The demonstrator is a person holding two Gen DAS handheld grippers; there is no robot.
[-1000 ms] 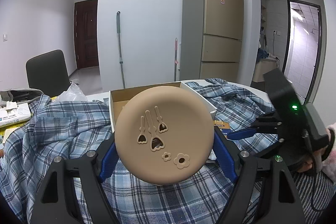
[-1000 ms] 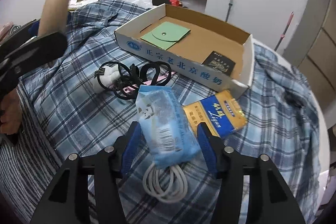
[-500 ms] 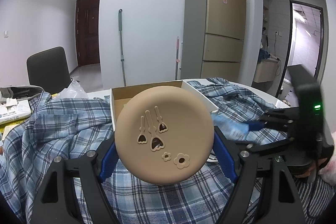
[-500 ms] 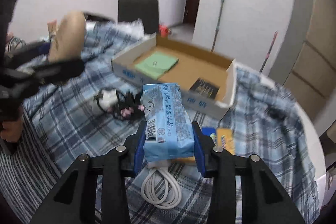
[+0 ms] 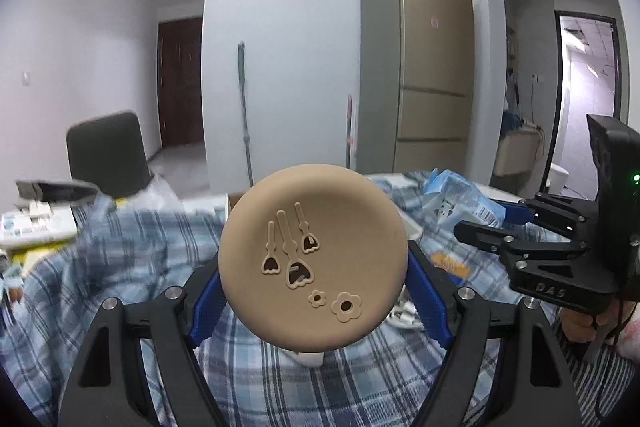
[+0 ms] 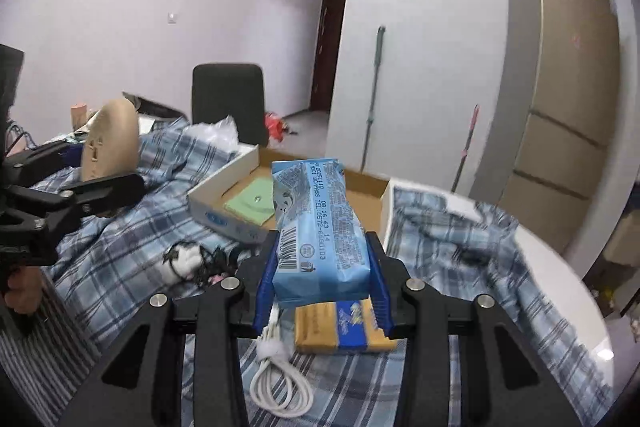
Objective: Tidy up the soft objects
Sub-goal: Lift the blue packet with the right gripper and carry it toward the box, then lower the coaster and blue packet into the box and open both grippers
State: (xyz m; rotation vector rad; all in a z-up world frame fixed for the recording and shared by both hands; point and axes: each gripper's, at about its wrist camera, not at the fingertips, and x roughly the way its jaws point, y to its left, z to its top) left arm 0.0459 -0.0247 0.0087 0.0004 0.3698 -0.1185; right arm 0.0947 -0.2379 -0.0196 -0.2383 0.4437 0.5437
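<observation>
My left gripper (image 5: 314,291) is shut on a round tan pad with flower cut-outs (image 5: 314,255) and holds it upright above the plaid cloth; the tan pad shows edge-on in the right wrist view (image 6: 110,143). My right gripper (image 6: 320,267) is shut on a light blue tissue pack (image 6: 316,227) and holds it raised above the table, in front of the open cardboard box (image 6: 240,195). The pack also shows at the right of the left wrist view (image 5: 456,203).
The box holds a green pouch (image 6: 250,205). On the blue plaid cloth (image 6: 120,247) lie a yellow-blue packet (image 6: 340,327), a coiled white cable (image 6: 280,383) and a tangle of black cords (image 6: 200,259). A dark chair (image 6: 228,99) stands behind the table.
My right gripper has closed on the blue tissue pack and lifted it off the cloth. My left gripper has kept its hold on the tan pad and risen slightly.
</observation>
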